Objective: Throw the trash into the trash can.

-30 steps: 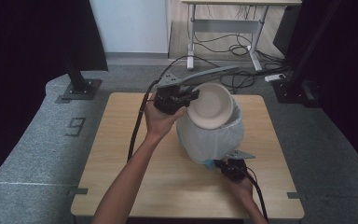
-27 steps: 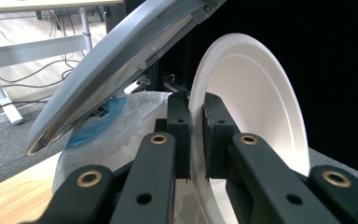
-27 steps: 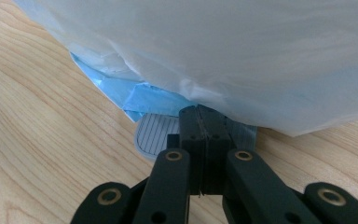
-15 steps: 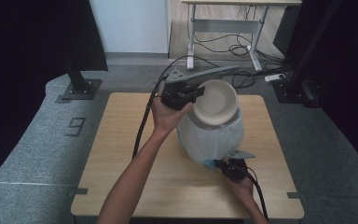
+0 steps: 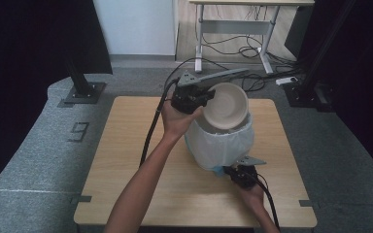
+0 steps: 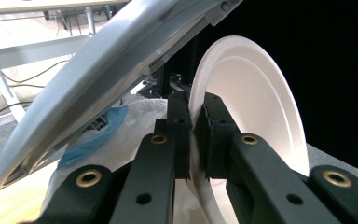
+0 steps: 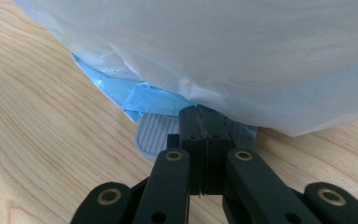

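Plate (image 5: 228, 104) risen slightly over bin (image 5: 221, 145), pinched in left tongs (image 5: 201, 99).

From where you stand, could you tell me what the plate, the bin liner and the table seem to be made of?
Plate: likely moulded paper or pulp, matte off-white, thin rim, faint ridges. Bin liner: thin plastic film, translucent white, crinkled. Table: light wood or laminate, visible grain; which one is unclear.
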A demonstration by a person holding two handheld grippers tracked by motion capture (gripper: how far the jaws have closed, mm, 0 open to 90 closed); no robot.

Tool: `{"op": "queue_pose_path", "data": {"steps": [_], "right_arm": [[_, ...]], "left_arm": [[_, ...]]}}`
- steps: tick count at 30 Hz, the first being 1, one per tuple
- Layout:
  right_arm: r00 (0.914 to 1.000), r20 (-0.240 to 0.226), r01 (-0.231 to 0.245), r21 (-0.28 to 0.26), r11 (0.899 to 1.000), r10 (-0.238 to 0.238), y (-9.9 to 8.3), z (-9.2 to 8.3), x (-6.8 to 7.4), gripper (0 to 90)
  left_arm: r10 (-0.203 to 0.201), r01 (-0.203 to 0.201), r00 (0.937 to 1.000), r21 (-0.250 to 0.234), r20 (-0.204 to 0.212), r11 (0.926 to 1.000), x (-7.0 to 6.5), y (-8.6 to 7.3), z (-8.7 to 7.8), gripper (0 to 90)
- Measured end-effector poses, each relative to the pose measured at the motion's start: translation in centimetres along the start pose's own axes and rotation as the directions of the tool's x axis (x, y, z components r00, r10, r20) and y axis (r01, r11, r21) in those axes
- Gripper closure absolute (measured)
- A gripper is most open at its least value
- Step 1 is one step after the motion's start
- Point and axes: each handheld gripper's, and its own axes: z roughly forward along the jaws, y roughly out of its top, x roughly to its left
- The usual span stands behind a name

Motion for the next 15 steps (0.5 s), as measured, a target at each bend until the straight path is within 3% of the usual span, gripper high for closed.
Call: {"op": "queue_pose_path", "data": {"steps": [13,15], "right_arm": [[1.0000,0.001,0.000,0.000,1.000,0.000,-0.01,0.00,0.02,88.8],[1.0000,0.001,0.000,0.000,1.000,0.000,-0.01,0.00,0.03,88.8]], "left_arm": [[-0.005,0.005,0.9998,0.006,-0.019,1.0000,0.19,-0.25,0.60,82.5],[-0.007,0.008,0.9999,0.011,-0.013,0.9999,0.24,-0.28,0.71,75.5]]}}
